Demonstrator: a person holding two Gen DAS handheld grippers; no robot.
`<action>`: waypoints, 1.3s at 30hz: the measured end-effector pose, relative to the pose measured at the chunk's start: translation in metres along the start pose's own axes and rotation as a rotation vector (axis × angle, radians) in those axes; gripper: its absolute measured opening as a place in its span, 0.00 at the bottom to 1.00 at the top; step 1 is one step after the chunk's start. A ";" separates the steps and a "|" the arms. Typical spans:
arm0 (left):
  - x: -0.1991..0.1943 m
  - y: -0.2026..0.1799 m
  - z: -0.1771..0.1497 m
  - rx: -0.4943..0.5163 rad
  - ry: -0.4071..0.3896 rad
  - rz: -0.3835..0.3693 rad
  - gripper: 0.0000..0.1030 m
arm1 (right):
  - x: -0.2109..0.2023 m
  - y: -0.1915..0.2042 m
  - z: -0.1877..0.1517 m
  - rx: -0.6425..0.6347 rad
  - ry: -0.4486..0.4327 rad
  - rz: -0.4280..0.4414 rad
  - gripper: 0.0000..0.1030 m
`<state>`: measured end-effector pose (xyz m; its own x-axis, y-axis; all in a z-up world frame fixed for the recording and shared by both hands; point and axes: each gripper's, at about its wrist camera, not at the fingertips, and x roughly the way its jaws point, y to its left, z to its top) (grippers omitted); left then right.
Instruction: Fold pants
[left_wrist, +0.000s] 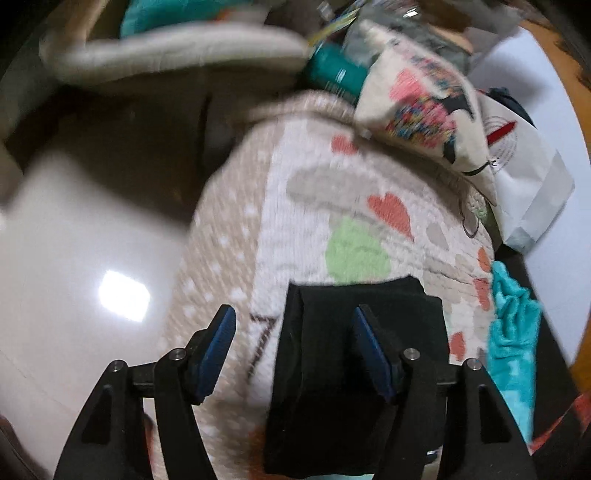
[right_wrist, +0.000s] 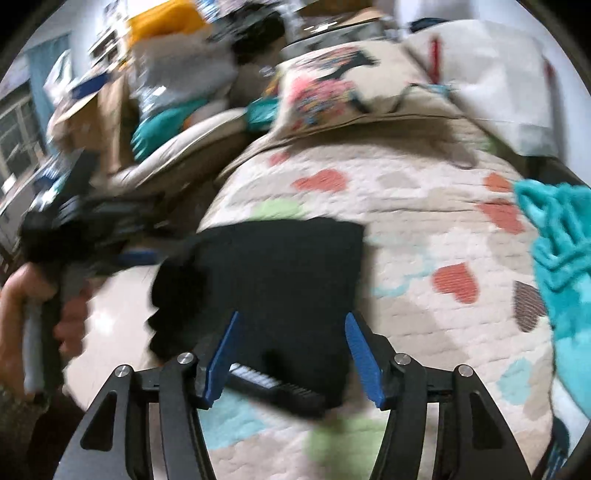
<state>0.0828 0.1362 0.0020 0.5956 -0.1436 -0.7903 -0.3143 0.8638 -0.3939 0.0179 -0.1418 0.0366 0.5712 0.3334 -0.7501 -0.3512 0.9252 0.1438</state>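
The black pants (left_wrist: 354, 376) lie folded into a compact rectangle on a quilt with hearts (left_wrist: 332, 206). My left gripper (left_wrist: 293, 314) is open above the pants' left part, its right finger (left_wrist: 369, 347) over the black cloth, and it holds nothing. In the right wrist view the folded pants (right_wrist: 273, 280) lie on the quilt (right_wrist: 424, 236) ahead of my right gripper (right_wrist: 291, 321), which is open and empty above their near edge. The left gripper and the hand holding it (right_wrist: 74, 258) show blurred at the left.
A printed cushion (left_wrist: 424, 110) and a white paper bag (left_wrist: 524, 173) lie at the quilt's far end. A turquoise cloth (left_wrist: 513, 332) lies at the quilt's right edge (right_wrist: 561, 258). Glossy floor (left_wrist: 92, 277) is to the left. A cluttered beige chair (right_wrist: 177, 147) stands beyond.
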 end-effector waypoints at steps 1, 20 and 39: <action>-0.007 -0.007 -0.001 0.039 -0.041 0.027 0.63 | 0.003 -0.010 0.000 0.034 -0.003 -0.009 0.62; -0.020 -0.056 -0.035 0.301 -0.158 0.203 0.64 | 0.027 -0.046 -0.005 0.166 0.013 -0.014 0.65; -0.009 -0.068 -0.049 0.366 -0.098 0.195 0.64 | 0.029 -0.032 -0.009 0.118 0.017 -0.026 0.69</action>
<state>0.0623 0.0546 0.0129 0.6243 0.0712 -0.7780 -0.1554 0.9872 -0.0344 0.0387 -0.1635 0.0046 0.5657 0.3064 -0.7656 -0.2456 0.9489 0.1983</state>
